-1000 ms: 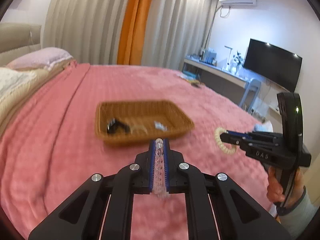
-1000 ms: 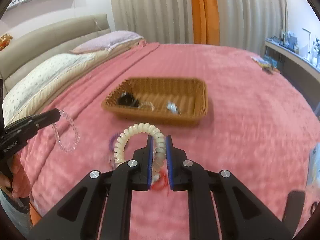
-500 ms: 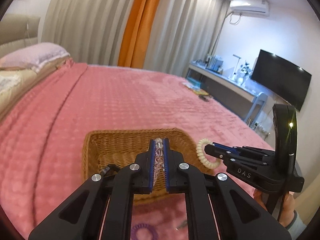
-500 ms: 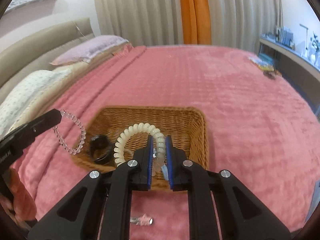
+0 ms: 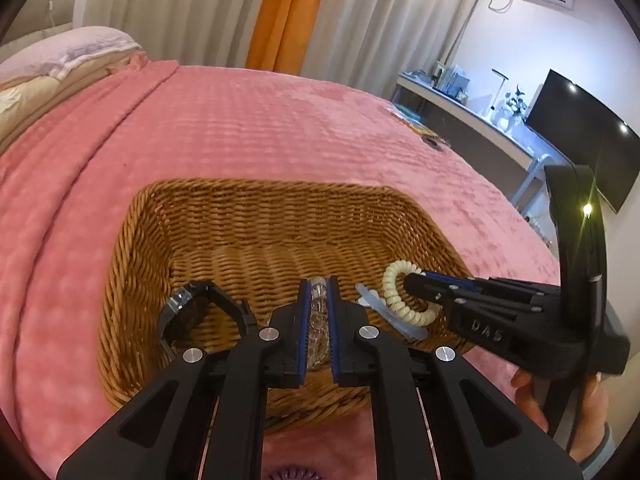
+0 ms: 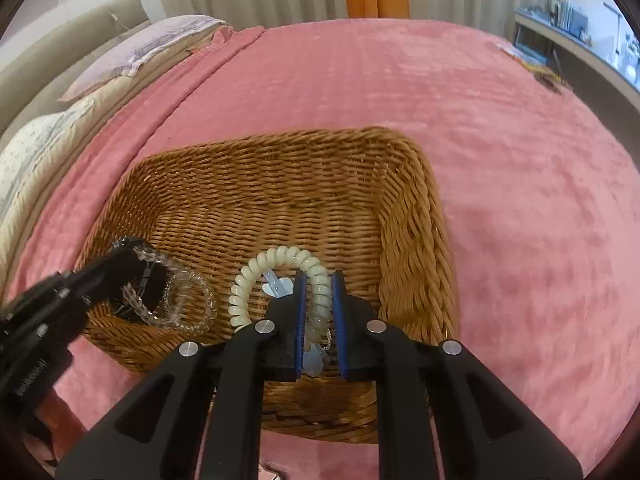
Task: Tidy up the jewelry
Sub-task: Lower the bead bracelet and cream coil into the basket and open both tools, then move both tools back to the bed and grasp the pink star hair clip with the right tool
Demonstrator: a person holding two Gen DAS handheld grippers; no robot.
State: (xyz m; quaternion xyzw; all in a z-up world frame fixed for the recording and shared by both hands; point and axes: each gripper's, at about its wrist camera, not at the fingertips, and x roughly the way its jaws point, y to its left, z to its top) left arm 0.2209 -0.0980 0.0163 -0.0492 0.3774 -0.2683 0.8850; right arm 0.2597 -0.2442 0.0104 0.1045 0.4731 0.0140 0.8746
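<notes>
A wicker basket (image 5: 224, 216) (image 6: 404, 216) sits on the pink bed. My left gripper (image 5: 319, 292) is shut on a clear bead bracelet (image 5: 318, 322) over the basket's near left part; the bracelet also shows in the right wrist view (image 6: 188, 300). My right gripper (image 6: 319, 280) is shut on a cream spiral hair tie (image 6: 276, 260) (image 5: 394, 292) low over the basket's near right part. A black watch (image 5: 200, 312) and a pale blue clip (image 6: 276, 286) lie inside the basket.
The pink blanket (image 5: 240, 120) spreads around the basket. Pillows (image 6: 140, 48) lie at the far left. A desk with a TV (image 5: 580, 136) stands at the right. A purple hair tie (image 5: 290, 474) lies on the bed below the left gripper.
Both grippers have moved forward and down with their items, from in front of the basket to low over its inside. Both stay shut.
</notes>
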